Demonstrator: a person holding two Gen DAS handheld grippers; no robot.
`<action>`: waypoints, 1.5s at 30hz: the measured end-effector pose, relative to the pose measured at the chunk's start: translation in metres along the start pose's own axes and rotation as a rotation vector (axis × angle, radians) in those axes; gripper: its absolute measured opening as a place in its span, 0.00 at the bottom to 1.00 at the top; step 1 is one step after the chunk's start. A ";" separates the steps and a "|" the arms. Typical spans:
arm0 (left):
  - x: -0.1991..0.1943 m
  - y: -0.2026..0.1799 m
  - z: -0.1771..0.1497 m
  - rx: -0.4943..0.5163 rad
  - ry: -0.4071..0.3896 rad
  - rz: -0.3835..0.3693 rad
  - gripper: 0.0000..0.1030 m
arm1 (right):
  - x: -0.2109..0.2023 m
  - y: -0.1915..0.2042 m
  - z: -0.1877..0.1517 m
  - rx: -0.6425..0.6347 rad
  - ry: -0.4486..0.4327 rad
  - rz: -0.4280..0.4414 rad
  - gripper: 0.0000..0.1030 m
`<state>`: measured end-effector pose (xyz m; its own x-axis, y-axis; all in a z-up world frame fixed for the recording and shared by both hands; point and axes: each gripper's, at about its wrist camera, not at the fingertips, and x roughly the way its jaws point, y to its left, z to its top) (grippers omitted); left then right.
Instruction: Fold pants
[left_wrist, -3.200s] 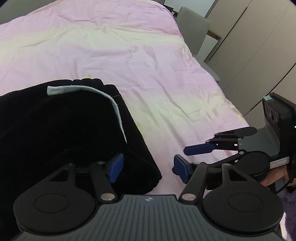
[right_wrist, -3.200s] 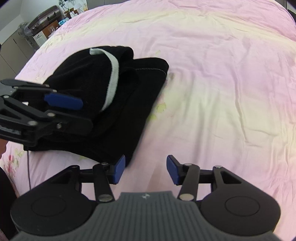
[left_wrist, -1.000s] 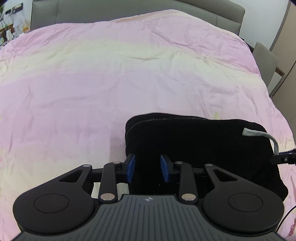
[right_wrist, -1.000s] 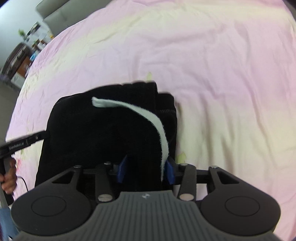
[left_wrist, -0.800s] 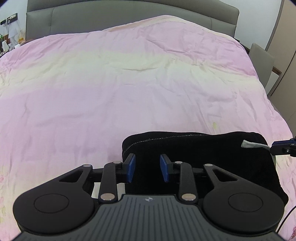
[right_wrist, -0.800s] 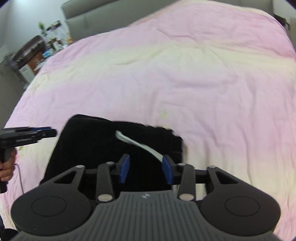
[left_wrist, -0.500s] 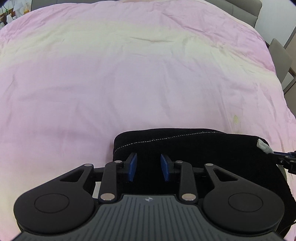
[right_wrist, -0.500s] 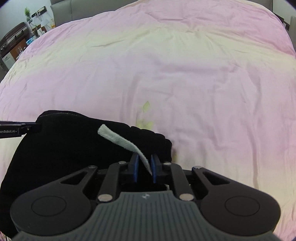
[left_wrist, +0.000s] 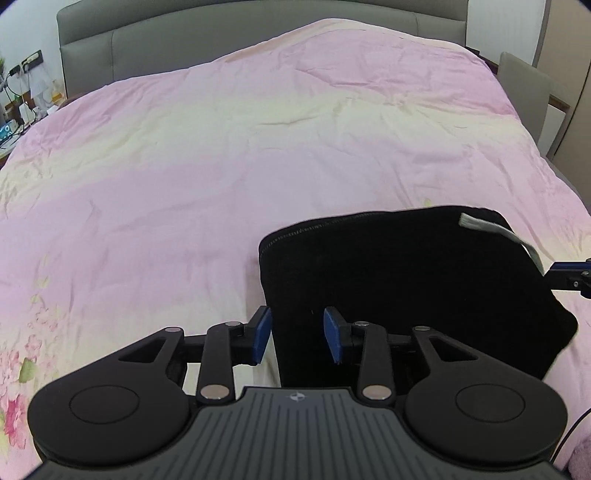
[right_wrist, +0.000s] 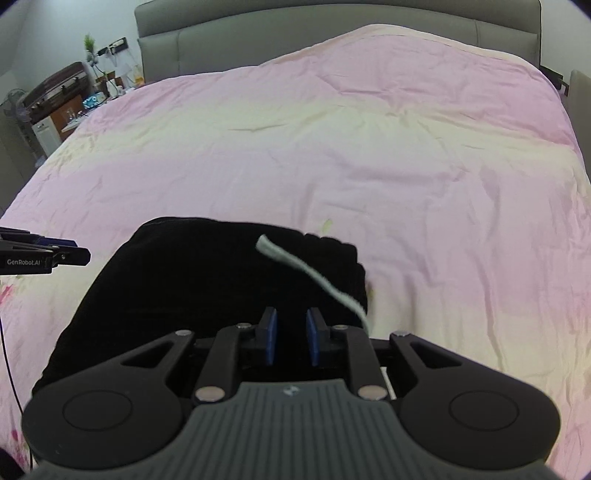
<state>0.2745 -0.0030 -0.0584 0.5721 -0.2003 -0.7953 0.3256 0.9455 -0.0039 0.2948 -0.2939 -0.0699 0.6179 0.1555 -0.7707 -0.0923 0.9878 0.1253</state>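
1. The black pants (left_wrist: 406, 280) lie folded in a compact bundle on the pink bed (left_wrist: 221, 166), at your near edge, with a pale drawstring (right_wrist: 314, 275) across the top toward 3 o'clock.
2. Your left claw (left_wrist: 297, 334) is released; its pads stand apart around the bundle's 9 o'clock edge.
3. Your right claw (right_wrist: 291, 336) has its pads close together over the black cloth; whether they pinch it, I cannot tell.

Open quilt (left_wrist: 258, 147) beyond folded pants (left_wrist: 406, 266).
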 end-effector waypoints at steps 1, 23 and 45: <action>-0.010 -0.004 -0.009 0.009 0.005 -0.002 0.49 | -0.008 0.003 -0.010 -0.001 -0.005 0.009 0.14; -0.013 -0.045 -0.112 0.066 0.017 0.126 0.26 | 0.012 -0.015 -0.086 0.087 -0.012 0.037 0.16; 0.018 -0.027 -0.137 0.075 0.234 0.057 0.23 | 0.028 0.006 -0.095 -0.239 0.044 -0.016 0.15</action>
<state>0.1729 0.0029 -0.1558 0.4045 -0.0741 -0.9115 0.3576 0.9302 0.0830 0.2372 -0.2832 -0.1496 0.5870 0.1347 -0.7983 -0.2683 0.9627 -0.0348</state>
